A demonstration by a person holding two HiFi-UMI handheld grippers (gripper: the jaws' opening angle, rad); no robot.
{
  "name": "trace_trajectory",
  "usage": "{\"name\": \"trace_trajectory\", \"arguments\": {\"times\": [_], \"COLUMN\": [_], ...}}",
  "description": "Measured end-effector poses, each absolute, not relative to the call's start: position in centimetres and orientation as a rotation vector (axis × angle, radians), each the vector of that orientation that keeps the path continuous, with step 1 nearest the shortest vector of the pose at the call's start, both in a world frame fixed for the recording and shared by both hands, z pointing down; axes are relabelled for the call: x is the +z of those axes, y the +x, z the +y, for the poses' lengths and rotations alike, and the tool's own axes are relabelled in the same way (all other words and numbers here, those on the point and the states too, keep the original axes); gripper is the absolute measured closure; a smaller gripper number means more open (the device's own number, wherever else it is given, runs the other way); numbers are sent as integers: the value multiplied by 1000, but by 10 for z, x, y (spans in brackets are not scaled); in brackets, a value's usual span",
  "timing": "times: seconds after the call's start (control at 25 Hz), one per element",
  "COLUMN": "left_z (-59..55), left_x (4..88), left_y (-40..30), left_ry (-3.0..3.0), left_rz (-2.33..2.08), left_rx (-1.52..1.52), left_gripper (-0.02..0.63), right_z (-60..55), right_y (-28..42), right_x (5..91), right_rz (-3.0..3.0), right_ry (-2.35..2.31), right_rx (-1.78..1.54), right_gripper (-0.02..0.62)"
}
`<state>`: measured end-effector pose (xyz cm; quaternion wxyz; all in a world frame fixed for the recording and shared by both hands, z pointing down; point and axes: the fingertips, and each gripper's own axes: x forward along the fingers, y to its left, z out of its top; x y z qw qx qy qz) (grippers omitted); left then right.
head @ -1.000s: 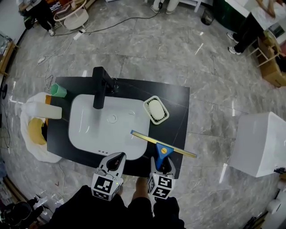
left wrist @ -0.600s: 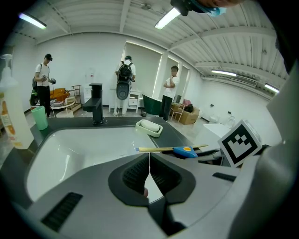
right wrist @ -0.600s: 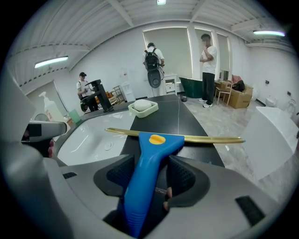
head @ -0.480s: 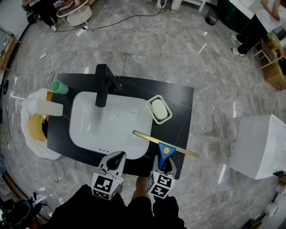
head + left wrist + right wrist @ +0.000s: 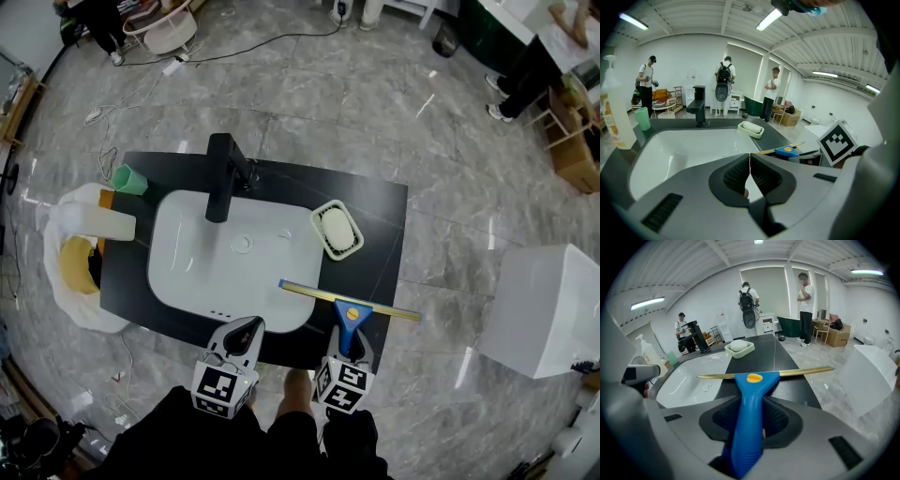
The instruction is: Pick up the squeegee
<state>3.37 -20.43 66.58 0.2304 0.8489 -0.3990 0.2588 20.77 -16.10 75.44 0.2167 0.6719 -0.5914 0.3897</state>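
Note:
The squeegee (image 5: 349, 317) has a blue handle and a long brass-coloured blade, and lies across the near right of the black counter (image 5: 380, 246). My right gripper (image 5: 349, 343) has just been closing its jaws, and the pads now press both sides of the blue handle (image 5: 749, 399). In the right gripper view the blade (image 5: 801, 372) runs crosswise beyond the right gripper (image 5: 750, 420). My left gripper (image 5: 246, 331) hovers over the sink's near edge, shut and empty, and in its own view the left gripper (image 5: 749, 161) shows its pads meeting.
A white sink (image 5: 183, 272) with a black faucet (image 5: 220, 178) fills the counter's left. A soap dish (image 5: 337, 230) sits beyond the squeegee. A green cup (image 5: 129, 178) and a white bottle (image 5: 94, 225) stand at the left end. A white box (image 5: 548, 309) stands right.
The right gripper's jaws closed round the blue handle. The squeegee swung so that its blade lies more level and its handle points straight at the gripper. The left gripper has kept still.

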Motion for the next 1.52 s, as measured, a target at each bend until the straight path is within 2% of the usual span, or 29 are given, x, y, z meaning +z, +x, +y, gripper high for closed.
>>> {"name": "trace_trajectory", "arguments": {"times": [0.64, 1.52], "left_z": [-201, -173], "left_x": [633, 510], "left_y": [24, -11], "left_ry": [2367, 2534], "left_rz": [-1132, -1257], "left_rx": [662, 460], "left_gripper": [581, 581], "right_z": [-160, -143], "right_y": [203, 183], "right_x": [724, 572], "right_rz": [-1689, -1862], "right_ry": [1856, 2002], "right_rx": [1075, 808], "right_gripper": [448, 449]}}
